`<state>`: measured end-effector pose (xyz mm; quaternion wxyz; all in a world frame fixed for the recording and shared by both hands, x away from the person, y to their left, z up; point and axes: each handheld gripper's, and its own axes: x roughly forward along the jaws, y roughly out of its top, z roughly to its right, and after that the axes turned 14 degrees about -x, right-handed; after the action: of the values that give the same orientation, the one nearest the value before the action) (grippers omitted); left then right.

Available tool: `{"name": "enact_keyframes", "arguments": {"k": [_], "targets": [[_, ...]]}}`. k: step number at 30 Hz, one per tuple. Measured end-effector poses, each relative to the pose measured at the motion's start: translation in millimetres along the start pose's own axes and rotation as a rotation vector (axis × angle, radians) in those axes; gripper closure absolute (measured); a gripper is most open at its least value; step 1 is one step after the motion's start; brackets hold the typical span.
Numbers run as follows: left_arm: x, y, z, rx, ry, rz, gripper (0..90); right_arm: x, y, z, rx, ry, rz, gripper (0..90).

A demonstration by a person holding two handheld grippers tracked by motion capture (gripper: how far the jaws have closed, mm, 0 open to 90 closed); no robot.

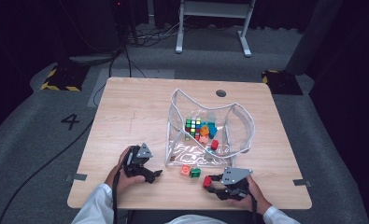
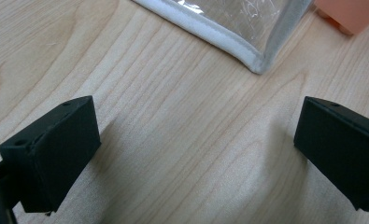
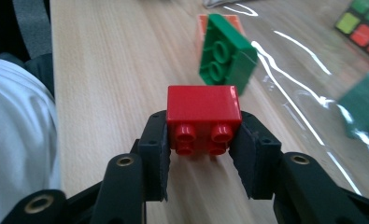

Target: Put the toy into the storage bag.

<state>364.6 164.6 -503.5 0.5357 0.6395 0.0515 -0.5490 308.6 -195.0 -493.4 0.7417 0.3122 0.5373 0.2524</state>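
Observation:
My right gripper (image 1: 210, 182) is shut on a red brick (image 3: 203, 117), studs facing the camera, near the table's front edge; the red brick (image 1: 207, 181) pokes out to its left. Just beyond lie a green brick (image 3: 225, 52) and an orange brick (image 1: 186, 170) on the wood, the green brick (image 1: 195, 172) to the right of the orange one. My left gripper (image 1: 157, 175) rests low over bare wood with its jaws wide open, pointing at the corner of a clear pouch (image 2: 247, 44). An orange brick (image 2: 348, 14) shows past that corner.
The clear white-edged pouch (image 1: 240, 116) stands open mid-table and holds a puzzle cube (image 1: 193, 127), blue, orange and red bricks. A round cable hole (image 1: 221, 93) sits at the table's far side. Sleeves rest by the front edge.

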Motion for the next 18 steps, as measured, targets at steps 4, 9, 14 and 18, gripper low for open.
{"name": "enact_keyframes", "arguments": {"k": [4,9,14,18], "targets": [[-0.3,-0.4,0.7,-0.011,-0.001,-0.005,0.4,-13.2,-7.6,8.3,0.005,-0.03,0.019,59.1],[-0.3,-0.5,0.7,-0.011,-0.001,-0.005,0.4,-29.3,-20.4,13.5,0.025,-0.073,0.005,59.1],[0.0,0.0,0.1,-0.001,0.001,0.0,0.4,-46.9,-33.8,19.6,0.056,-0.119,-0.005,59.2],[0.0,0.0,0.0,-0.001,0.0,0.001,0.4,-60.3,-44.2,25.5,0.094,-0.154,-0.022,59.1]]}}
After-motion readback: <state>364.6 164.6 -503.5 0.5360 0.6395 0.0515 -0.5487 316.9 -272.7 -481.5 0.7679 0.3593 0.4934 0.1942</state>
